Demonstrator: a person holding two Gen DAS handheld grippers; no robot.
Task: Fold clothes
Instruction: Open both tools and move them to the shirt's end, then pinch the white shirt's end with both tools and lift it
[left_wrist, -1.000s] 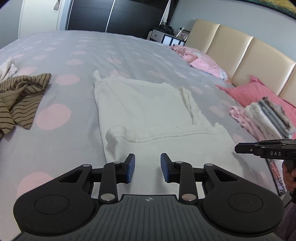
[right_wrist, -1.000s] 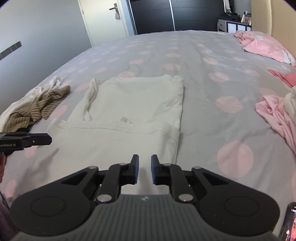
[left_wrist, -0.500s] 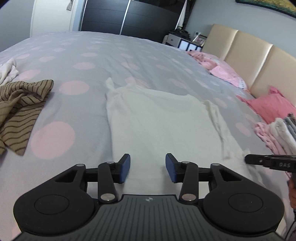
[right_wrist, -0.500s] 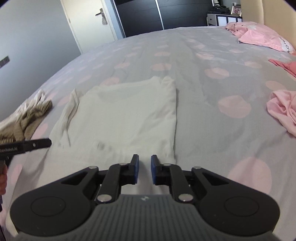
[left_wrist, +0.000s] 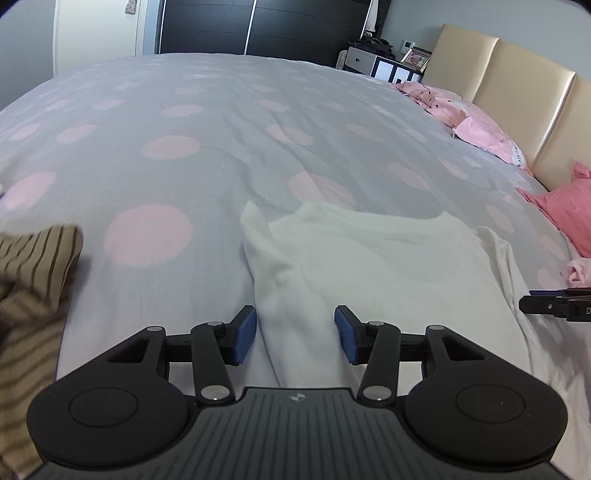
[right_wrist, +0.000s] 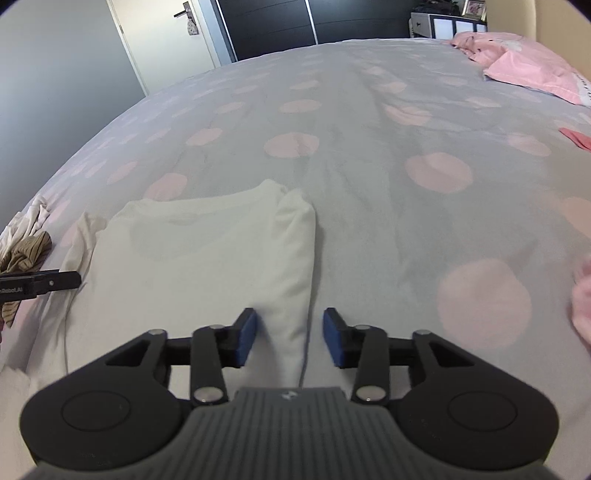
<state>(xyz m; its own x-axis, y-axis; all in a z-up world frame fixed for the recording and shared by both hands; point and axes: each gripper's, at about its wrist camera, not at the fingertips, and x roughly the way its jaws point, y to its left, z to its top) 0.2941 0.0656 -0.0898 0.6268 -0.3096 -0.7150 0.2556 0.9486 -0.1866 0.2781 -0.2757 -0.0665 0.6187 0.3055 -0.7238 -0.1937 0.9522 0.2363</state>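
— White cotton T-shirt (left_wrist: 388, 266) — where does it lie?

— Flat on the grey bedspread with pale pink dots (left_wrist: 207, 122), spread out with its neckline toward the far side of the bed. In the right wrist view the same shirt (right_wrist: 199, 254) fills the lower left of the picture.

— And the left gripper (left_wrist: 294, 334)?

— Its blue-padded jaws stand apart, released, with the shirt's left edge running between them. The fabric there forms a long soft ridge. Whether the pads touch the cloth, I cannot tell.

— The right gripper (right_wrist: 289, 336)?

— Also spread wide, gripping nothing. The shirt's right edge passes between its fingers — a folded-under border, bedspread just beside it. Each gripper's black tip shows at the margin of the other's view.

— What else is on the bed?

— A crumpled tan garment with dark stripes (left_wrist: 33, 280) lies to the left of the shirt, apart from it. Pink pillows (left_wrist: 476, 129) rest near the beige padded headboard (left_wrist: 517, 96), and a darker pink cushion (left_wrist: 565, 210) sits closer in on the right. A dark wardrobe (left_wrist: 258, 29) stands beyond the foot of the bed.
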